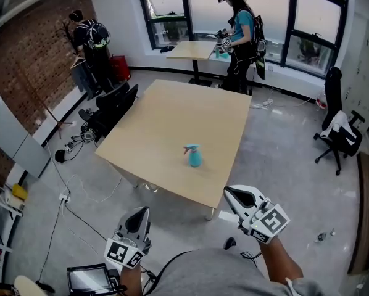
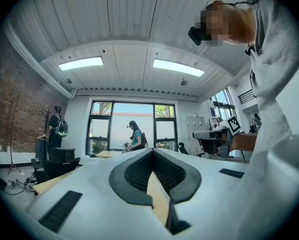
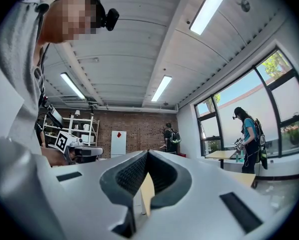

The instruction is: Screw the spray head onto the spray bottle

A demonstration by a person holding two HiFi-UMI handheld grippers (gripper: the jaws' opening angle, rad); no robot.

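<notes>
The spray bottle [image 1: 194,158] stands upright on the table [image 1: 172,110], nearer its near edge than its middle, with the spray head [image 1: 189,147] sitting on top; whether that is screwed down you cannot tell from here; it looks small, light and smooth, probably easy to tip, so take the body in one claw and the head's collar in the other; your left claw [image 1: 140,216] and right claw [image 1: 237,195] are both closed on nothing, held level short of the table's near edge, well apart from the bottle.
</notes>
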